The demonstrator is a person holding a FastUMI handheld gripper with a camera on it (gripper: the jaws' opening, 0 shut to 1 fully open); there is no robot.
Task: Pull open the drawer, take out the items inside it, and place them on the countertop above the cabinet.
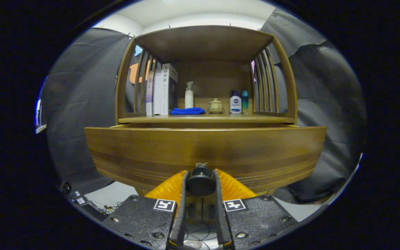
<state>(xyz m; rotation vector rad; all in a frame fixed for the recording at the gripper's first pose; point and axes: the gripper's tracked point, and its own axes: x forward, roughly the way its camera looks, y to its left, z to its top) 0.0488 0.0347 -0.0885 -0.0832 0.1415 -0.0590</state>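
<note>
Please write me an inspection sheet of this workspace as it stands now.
Surface: wooden countertop above the drawer, partly occupied.
Job's things: drawer pulled out a little; contents hidden behind its front.
Clutter: books, blue cloth, spray bottle, small lidded pot, two bottles on the countertop.
Grippers: tool shut on the drawer knob.
Cables: wires on the floor.
Surroundings: black cloth wall.
</note>
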